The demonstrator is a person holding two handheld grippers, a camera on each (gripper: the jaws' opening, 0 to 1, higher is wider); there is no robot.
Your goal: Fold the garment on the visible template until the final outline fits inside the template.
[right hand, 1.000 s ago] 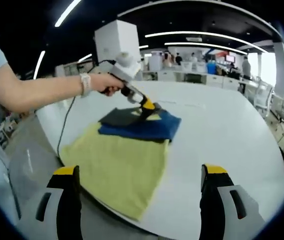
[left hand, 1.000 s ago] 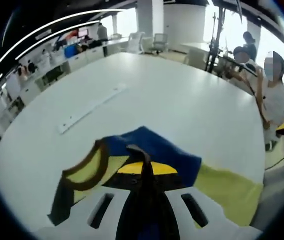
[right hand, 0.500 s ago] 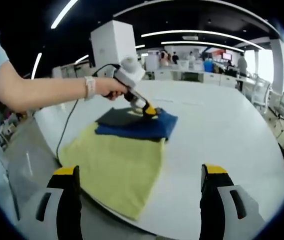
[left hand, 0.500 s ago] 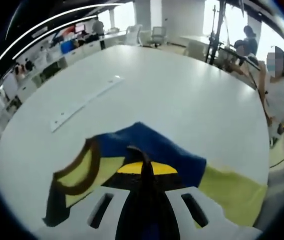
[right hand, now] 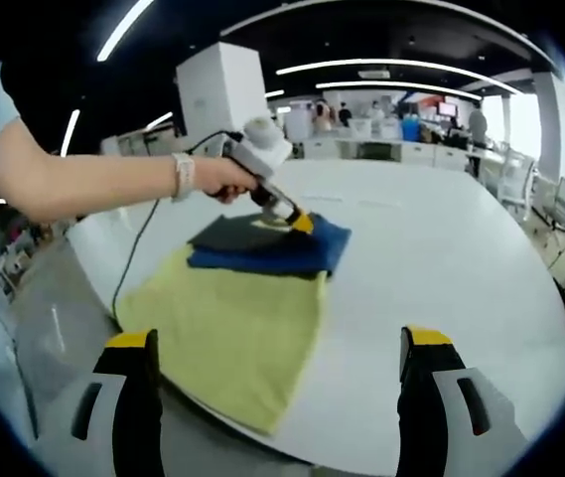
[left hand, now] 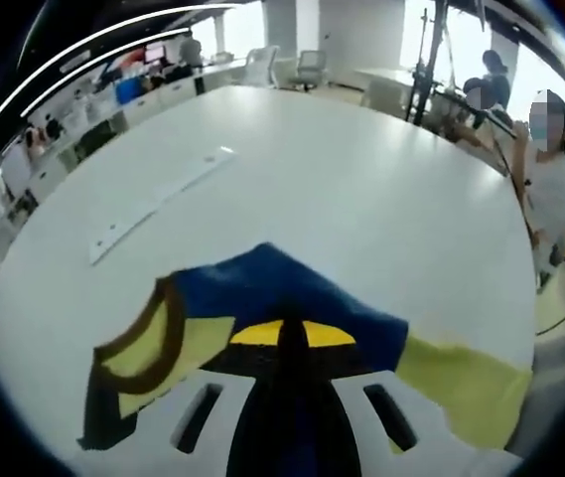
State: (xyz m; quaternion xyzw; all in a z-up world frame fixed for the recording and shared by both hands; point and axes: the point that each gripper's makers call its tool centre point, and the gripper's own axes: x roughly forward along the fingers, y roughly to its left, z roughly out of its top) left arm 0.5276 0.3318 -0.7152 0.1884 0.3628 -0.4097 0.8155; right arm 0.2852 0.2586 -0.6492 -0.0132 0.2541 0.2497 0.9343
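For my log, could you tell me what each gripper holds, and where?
The left gripper is shut on the garment's folded dark top layer, near its edge. The right gripper is open, holding nothing.

Your right gripper (right hand: 275, 373) hovers with its jaws spread wide, nothing between them. Ahead of the jaws and a little toward the left one, the yellow-green cloth (right hand: 227, 333) lies flat on the white table (right hand: 441, 258), its near corner past the table's edge. Beyond it lies the folded blue and dark garment (right hand: 272, 246), your left gripper (right hand: 300, 223) resting its yellow tips on it, held in your hand (right hand: 217, 179).
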